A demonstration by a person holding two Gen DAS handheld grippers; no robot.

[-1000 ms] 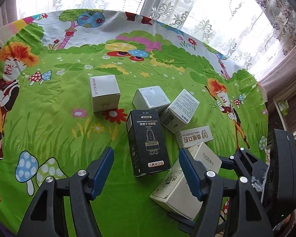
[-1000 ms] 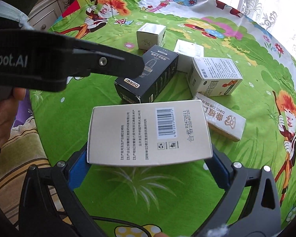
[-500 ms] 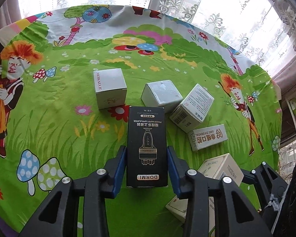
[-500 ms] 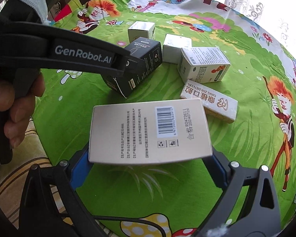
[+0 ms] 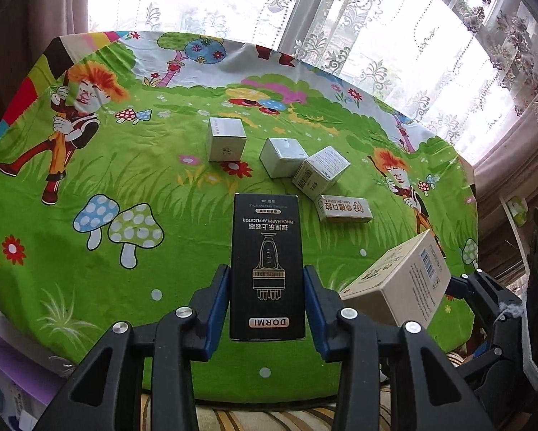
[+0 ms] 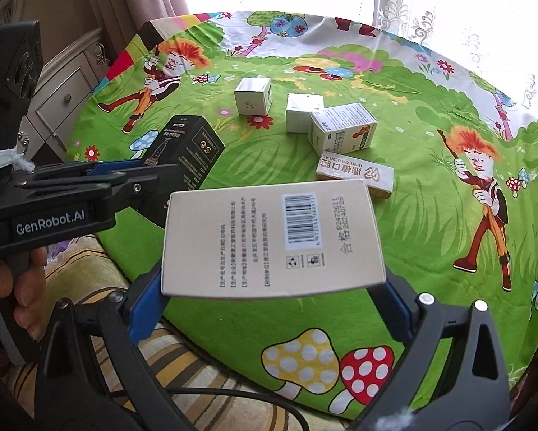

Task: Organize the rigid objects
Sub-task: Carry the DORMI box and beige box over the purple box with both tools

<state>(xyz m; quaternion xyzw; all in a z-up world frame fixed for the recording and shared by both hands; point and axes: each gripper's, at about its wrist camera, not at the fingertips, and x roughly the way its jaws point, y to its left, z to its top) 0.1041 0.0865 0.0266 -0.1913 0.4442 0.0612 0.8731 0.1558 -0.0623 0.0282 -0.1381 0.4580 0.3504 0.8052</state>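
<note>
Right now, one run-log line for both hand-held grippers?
left hand-held gripper: shut on black box | right hand-held gripper: shut on beige box | both boxes off tablecloth | four boxes remain

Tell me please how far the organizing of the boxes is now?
Nothing looks sorted yet. In hand: the left tongs clamp the tall black cardboard box, and the right tongs clamp the flat beige cardboard box with a barcode, both raised off the green cartoon tablecloth. Left: three small white boxes and a narrow cream box lie loosely there.
</note>
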